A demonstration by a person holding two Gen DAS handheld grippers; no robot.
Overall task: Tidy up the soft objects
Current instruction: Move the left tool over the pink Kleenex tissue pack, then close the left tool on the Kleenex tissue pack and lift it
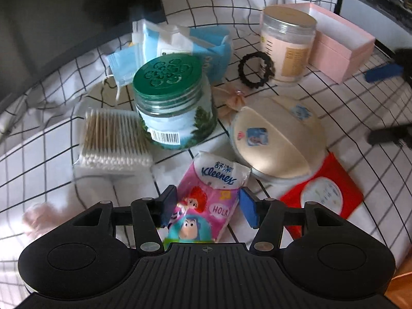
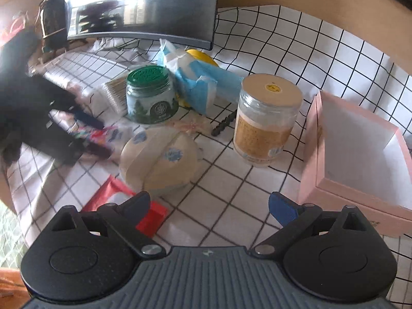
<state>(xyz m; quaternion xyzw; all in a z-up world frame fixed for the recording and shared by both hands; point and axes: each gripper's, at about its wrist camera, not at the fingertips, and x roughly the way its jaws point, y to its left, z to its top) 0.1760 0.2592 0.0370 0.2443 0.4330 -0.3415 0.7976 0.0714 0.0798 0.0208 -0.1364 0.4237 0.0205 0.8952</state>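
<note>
My left gripper (image 1: 207, 206) has its blue pads on both sides of a pink Kleenex tissue pack (image 1: 211, 193) with cartoon figures; the pads touch its sides. The pack lies on the checked cloth. In the right wrist view the left gripper (image 2: 85, 131) shows blurred at the left with the colourful pack (image 2: 103, 134) between its fingers. My right gripper (image 2: 208, 203) is open and empty above the cloth, in front of a round cream powder puff pack (image 2: 159, 159). An open pink box (image 2: 360, 164) stands to its right.
A green-lidded jar (image 1: 172, 103), cotton swabs (image 1: 113, 139), blue face masks (image 1: 185, 43), a black hair tie (image 1: 255, 68), a tan-lidded jar (image 1: 288, 43), a bow (image 1: 231, 100) and a red packet (image 1: 324, 193) crowd the cloth. A dark monitor (image 2: 144, 7) stands behind.
</note>
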